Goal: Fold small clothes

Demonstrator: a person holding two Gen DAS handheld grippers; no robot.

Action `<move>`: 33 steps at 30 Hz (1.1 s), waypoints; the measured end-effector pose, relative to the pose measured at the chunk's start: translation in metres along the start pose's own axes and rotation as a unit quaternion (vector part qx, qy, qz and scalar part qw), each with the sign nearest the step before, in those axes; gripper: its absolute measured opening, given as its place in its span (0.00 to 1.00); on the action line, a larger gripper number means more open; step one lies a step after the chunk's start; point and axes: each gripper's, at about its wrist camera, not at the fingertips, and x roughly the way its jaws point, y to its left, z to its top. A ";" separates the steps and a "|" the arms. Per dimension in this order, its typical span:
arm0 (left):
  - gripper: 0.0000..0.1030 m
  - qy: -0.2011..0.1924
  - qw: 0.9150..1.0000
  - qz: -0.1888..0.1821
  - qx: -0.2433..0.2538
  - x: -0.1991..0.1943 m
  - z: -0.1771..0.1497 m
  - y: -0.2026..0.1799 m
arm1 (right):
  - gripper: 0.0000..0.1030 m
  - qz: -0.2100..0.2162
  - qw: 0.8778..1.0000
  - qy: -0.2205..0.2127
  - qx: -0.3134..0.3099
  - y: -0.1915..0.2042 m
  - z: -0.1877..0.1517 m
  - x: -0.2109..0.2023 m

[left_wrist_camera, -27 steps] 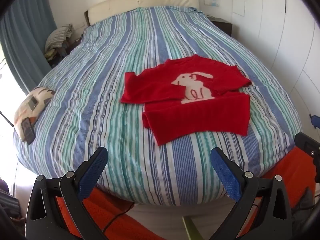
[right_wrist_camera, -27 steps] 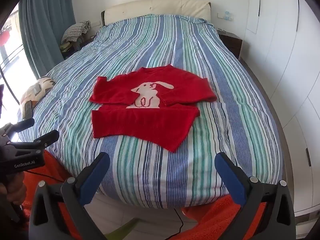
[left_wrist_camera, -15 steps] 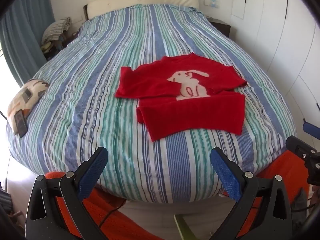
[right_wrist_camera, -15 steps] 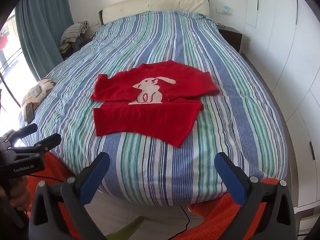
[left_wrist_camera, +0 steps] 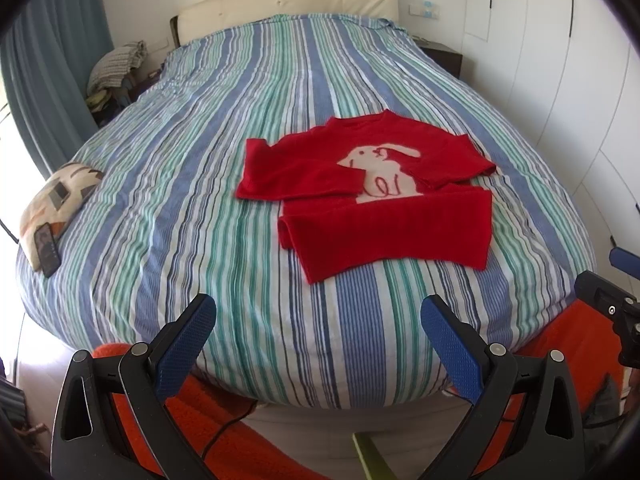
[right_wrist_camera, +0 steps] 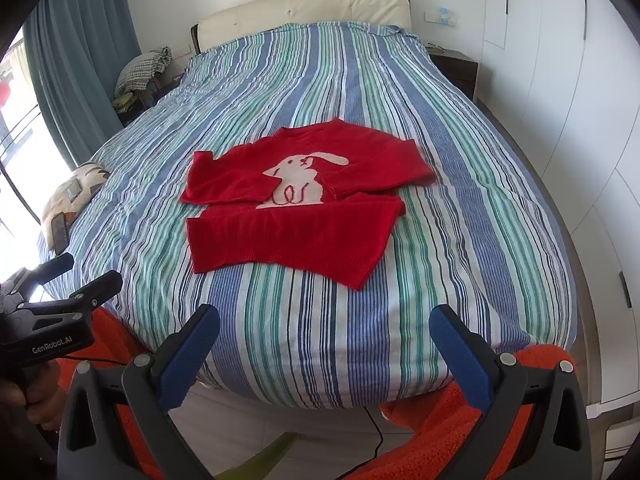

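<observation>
A wide bed [left_wrist_camera: 224,168] fills the room, covered by a bedspread striped in blue, green and white, with a cream padded headboard [left_wrist_camera: 288,4] at the far end. A small red sweater [left_wrist_camera: 372,196] with a pale rabbit on its chest lies flat on the near half, right of the middle, both sleeves folded in across the front. At the left edge rests a patterned cushion [left_wrist_camera: 56,196], and a dark phone [left_wrist_camera: 47,248] lies on its near end.
</observation>
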 end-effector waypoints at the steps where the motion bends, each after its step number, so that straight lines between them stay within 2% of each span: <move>1: 0.99 0.000 1.000 0.000 -0.001 0.000 0.000 0.000 | 1.00 -0.001 1.000 0.000 0.000 0.000 0.000 0.000; 28: 0.99 0.011 1.000 -0.004 -0.007 0.002 -0.005 0.005 | 1.00 -0.004 1.000 0.002 0.003 0.001 -0.001 -0.001; 33: 0.99 0.015 1.000 -0.003 -0.021 0.005 -0.007 0.014 | 1.00 -0.007 1.000 0.002 0.005 0.000 0.000 0.000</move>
